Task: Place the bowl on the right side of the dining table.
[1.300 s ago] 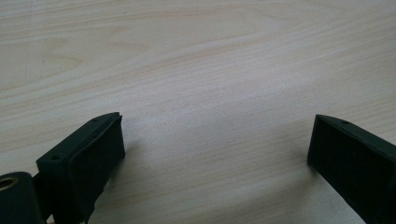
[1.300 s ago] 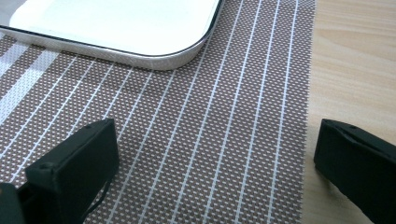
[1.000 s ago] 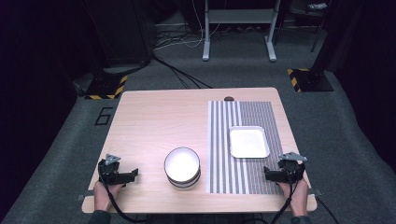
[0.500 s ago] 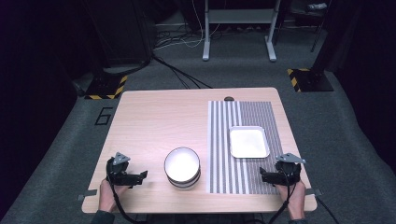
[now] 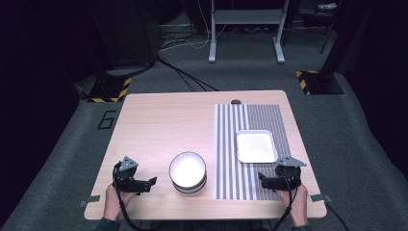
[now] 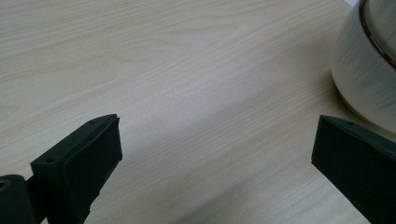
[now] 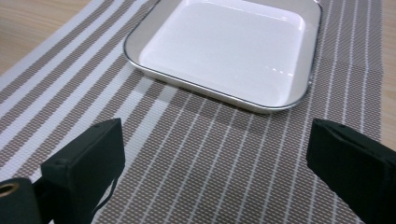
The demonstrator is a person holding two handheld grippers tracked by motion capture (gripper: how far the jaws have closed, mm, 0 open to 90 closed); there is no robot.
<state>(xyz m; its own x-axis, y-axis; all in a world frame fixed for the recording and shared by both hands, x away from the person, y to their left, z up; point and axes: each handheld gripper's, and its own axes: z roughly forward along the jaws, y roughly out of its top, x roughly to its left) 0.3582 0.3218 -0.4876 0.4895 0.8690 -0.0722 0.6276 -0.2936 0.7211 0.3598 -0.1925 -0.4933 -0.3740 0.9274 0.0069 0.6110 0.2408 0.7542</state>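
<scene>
- Wood table point(image 5: 159, 120) carries a striped mat point(image 5: 250, 149) on its right half, the mat's stripes and long side running near to far.
- On the mat's far-right part lies a white tray point(image 5: 256, 146), flat, nearly square with rounded corners, its slightly longer side running left to right in the high view.
- Bowls point(image 5: 187, 172) sit stacked on bare wood just left of the mat's near-left edge, mouth up; being round, they point no way in particular.
- Left gripper point(image 5: 146, 183) lies low at the table's near-left, aimed right at the bowls, near them but apart; its jaws stand wide apart with nothing between, and the left gripper view has the bowl wall point(image 6: 364, 70) just beyond the right jaw.
- Right gripper point(image 5: 265, 182) sits over the mat's near-right corner, just near of the tray, not touching it; its jaws are spread wide and empty, with the tray point(image 7: 224, 46) ahead of them in the right gripper view.
</scene>
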